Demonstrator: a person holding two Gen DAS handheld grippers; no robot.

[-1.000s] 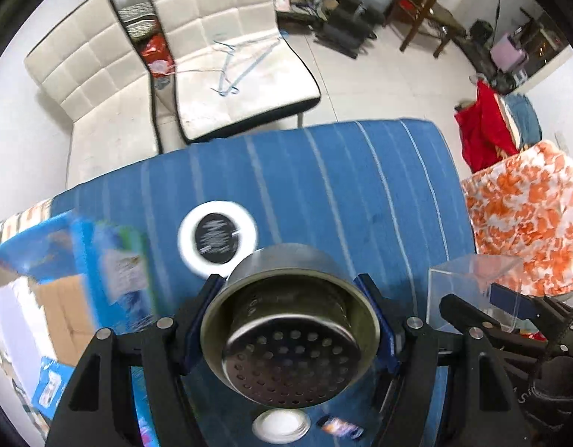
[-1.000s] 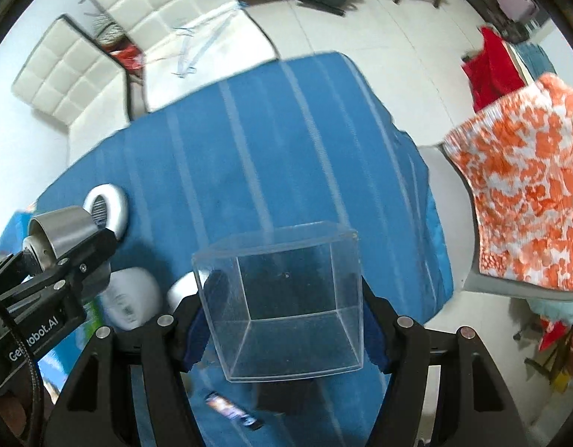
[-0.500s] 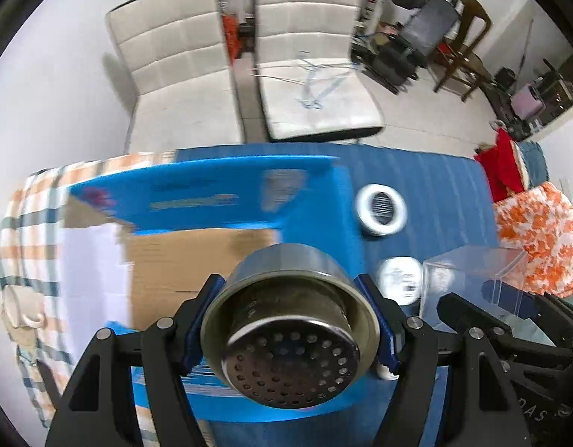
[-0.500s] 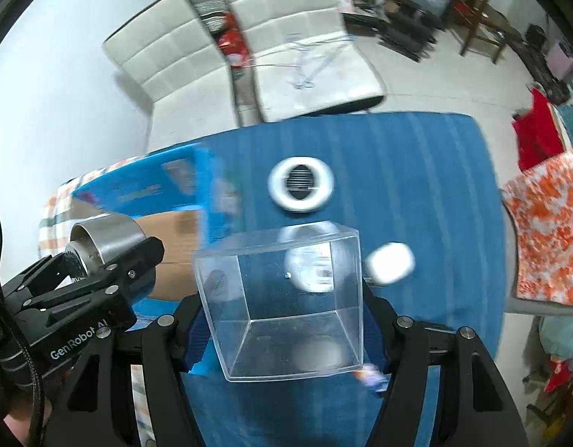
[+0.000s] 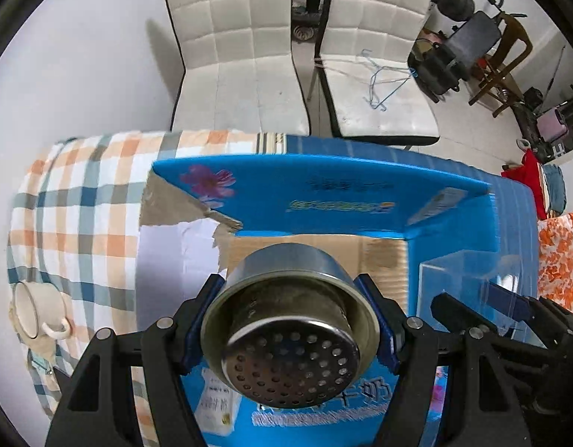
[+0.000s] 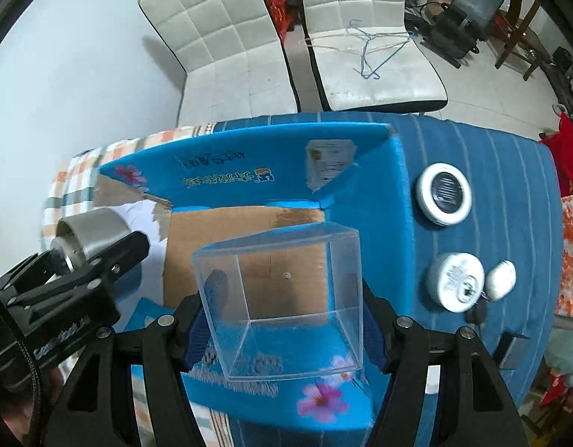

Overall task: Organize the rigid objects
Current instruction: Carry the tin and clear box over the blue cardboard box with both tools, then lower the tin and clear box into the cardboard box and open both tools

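Two items hanging over empty blue cardboard box (image 6: 245, 246): left tool (image 5: 292, 329) gripping perforated steel cup (image 5: 290, 327), right tool (image 6: 282, 320) gripping clear plastic cube (image 6: 282, 301); three round white items (image 6: 456, 281) waiting on bench (image 6: 510, 171).

I see a round perforated steel strainer cup (image 5: 292, 329) and a clear square plastic box (image 6: 286, 301), both held above my open blue cardboard carton (image 6: 364, 201).

Bright, even indoor light; fisheye bending with dark corners; slight motion blur across the table.
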